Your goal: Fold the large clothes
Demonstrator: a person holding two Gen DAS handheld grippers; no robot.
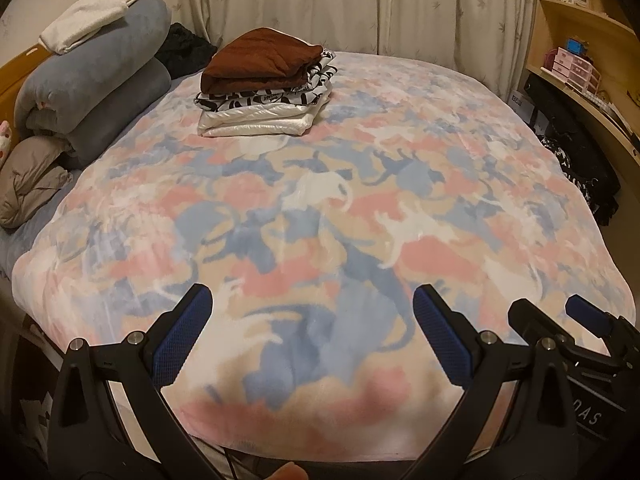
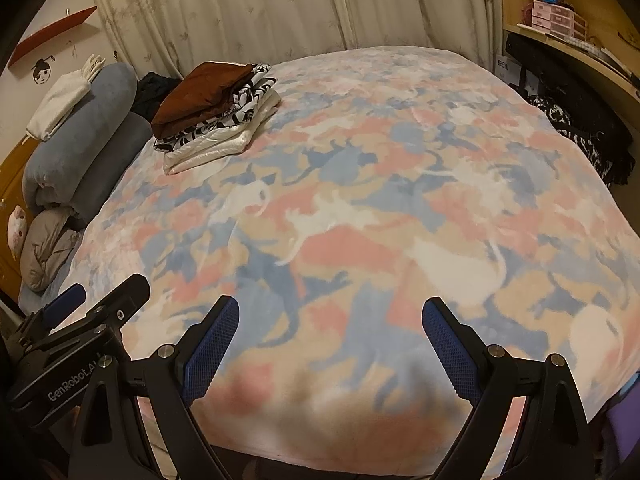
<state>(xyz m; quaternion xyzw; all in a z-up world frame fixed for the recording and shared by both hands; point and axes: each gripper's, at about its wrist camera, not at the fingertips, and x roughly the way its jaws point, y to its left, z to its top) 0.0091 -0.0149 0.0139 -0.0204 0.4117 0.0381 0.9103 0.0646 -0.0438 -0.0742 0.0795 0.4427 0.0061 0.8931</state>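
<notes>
Left gripper (image 1: 312,300): black frame, blue textured pads, jaws spread wide and holding nothing; bottom centre of the left wrist view, above the near edge of the bed.

Right gripper (image 2: 330,312): same build, jaws likewise released and empty; bottom centre of its own view. It also shows at the lower right of the left wrist view, and the left gripper at the lower left of the right wrist view, so the two are side by side.

Fleece blanket with pastel pink, blue, beige and white cat pattern (image 1: 340,208): spread flat across the bed, filling the middle of both views.

Stack of folded clothes (image 1: 264,88): upper left of centre, resting on the blanket; brown garment on top, black-and-white print below, glossy white at the bottom.

Rolled grey-blue bedding (image 1: 96,80): far left, with a folded white towel (image 1: 88,20) on top.

Pale patterned curtains (image 1: 360,4): top of frame.

Wooden shelving (image 1: 576,32): upper right.
</notes>
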